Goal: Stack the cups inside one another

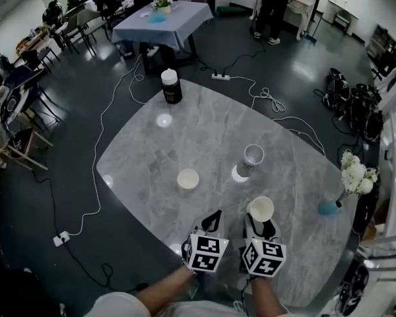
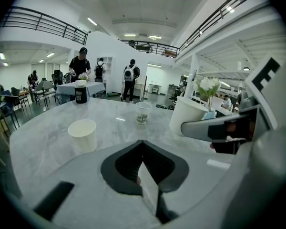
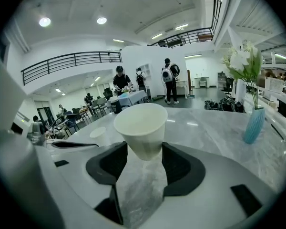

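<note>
Forearms reach in from the bottom edge of the head view, each holding a marker cube. The left tool (image 2: 142,145) has its jaws pressed together with nothing between them. Just beside it, the right tool (image 1: 259,223) is clamped on the lower part of a white cup (image 3: 141,128), one jaw against each side. The cup stands upright with its mouth open to the ceiling, near the front right of the grey marble bench (image 1: 204,131). I cannot tell whether its base touches the surface.

Farther out, a second white cup (image 1: 188,179) stands upright on the bench by itself, ahead and to the left of the left tool. A taller printed cup (image 1: 253,157) stands upright ahead of the right tool, well apart from the other two cups. At the right edge of the bench, a blue vase (image 1: 329,207) holds white flowers (image 1: 354,172).

On the far rim of the bench stands a black canister (image 1: 171,86) with a white lid. Beyond it, a power strip (image 1: 220,76) and white cables lie on the dark floor. Farther still there is a cloth-covered table (image 1: 164,20), and people stand at the back of the hall.
</note>
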The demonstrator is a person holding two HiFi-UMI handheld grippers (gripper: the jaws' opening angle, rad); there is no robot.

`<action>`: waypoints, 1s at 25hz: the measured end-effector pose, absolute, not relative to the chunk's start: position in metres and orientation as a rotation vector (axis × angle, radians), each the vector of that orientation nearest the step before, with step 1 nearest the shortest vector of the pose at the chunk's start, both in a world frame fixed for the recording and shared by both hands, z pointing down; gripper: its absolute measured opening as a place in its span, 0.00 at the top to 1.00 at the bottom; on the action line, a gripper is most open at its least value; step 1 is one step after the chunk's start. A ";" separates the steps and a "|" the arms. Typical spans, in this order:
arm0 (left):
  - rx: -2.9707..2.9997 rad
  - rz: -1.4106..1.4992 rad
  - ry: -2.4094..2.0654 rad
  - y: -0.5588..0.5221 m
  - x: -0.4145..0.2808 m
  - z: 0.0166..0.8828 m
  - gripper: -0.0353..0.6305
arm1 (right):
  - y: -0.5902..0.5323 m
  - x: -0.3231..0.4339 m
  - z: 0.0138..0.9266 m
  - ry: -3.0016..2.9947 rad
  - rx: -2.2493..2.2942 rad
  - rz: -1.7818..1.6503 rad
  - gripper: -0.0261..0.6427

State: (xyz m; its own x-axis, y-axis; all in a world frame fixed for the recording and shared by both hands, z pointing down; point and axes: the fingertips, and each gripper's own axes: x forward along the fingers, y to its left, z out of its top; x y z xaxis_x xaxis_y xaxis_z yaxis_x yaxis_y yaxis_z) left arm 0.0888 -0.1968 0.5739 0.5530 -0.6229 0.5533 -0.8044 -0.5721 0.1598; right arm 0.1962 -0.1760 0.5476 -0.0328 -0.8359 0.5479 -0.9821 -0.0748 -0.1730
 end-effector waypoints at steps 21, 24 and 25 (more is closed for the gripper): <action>2.409 0.529 -1.214 -0.261 0.103 0.544 0.95 | -0.246 0.204 0.515 -2.019 1.982 0.793 0.65; 2.391 0.525 -1.223 -0.272 0.107 0.546 0.95 | -0.259 0.207 0.518 -2.031 1.971 0.794 0.65; 2.381 0.526 -1.224 -0.275 0.109 0.548 0.95 | -0.264 0.208 0.519 -2.034 1.966 0.794 0.65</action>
State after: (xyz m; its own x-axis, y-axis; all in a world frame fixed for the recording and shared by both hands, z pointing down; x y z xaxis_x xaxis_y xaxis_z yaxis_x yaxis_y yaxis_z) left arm 0.1086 -0.2752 0.5480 0.5431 -0.6726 0.5027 -0.8276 -0.5301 0.1848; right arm 0.2075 -0.2638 0.5191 -0.0929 -0.8624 0.4976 -0.9715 -0.0310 -0.2350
